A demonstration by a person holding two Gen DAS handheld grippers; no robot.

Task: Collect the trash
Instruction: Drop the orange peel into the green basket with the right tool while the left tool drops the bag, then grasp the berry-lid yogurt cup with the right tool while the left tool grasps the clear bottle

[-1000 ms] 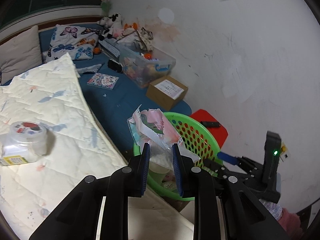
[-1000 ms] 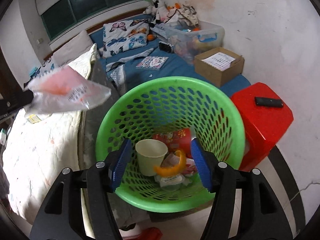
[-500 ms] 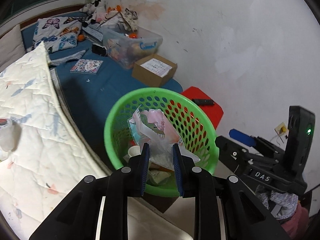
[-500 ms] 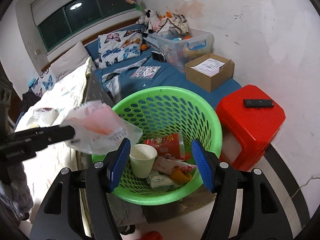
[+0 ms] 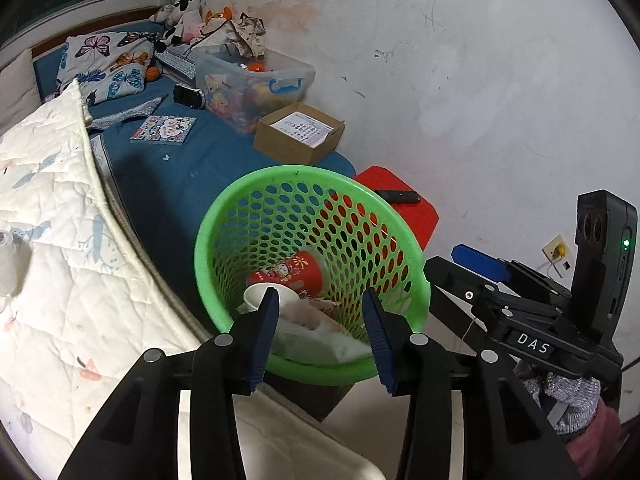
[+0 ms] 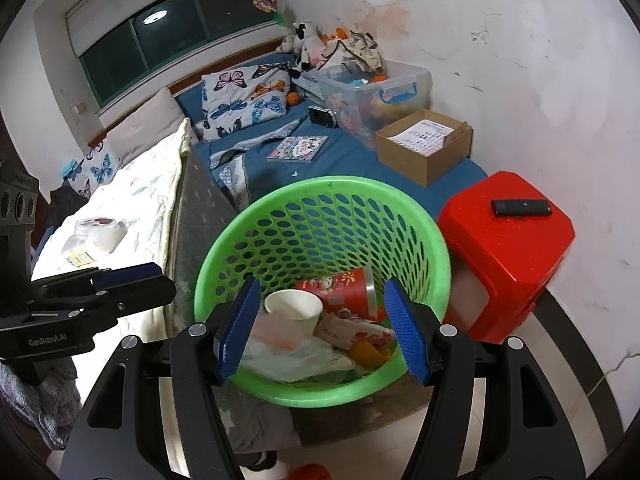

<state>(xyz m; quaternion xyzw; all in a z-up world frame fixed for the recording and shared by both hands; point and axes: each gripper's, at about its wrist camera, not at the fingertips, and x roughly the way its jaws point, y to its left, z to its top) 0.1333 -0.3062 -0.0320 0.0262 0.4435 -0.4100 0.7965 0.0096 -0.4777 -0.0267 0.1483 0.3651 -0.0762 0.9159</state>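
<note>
A green perforated basket (image 5: 224, 220) (image 6: 332, 188) stands beside the bed. Inside lie a red printed cup (image 5: 296, 272) (image 6: 344, 290), a white paper cup (image 6: 294, 308) (image 5: 254, 296), a crumpled plastic wrapper (image 5: 316, 334) (image 6: 292, 354) and other scraps. My left gripper (image 5: 320, 326) is open and empty just above the basket's near rim. My right gripper (image 6: 320, 326) is open and empty over the basket; it also shows in the left wrist view (image 5: 480, 264). The left gripper shows at the left of the right wrist view (image 6: 128, 276).
A red plastic stool (image 6: 508, 248) with a black remote (image 6: 520, 207) stands right of the basket by the white wall. The bed holds a white quilt (image 5: 48, 216), a plastic jar (image 6: 94, 236), a cardboard box (image 6: 424, 144), a clear storage bin (image 6: 376, 88) and pillows.
My left gripper moved over the basket, opened and let go of the plastic wrapper, which now lies in the basket. The right gripper stayed open above the basket.
</note>
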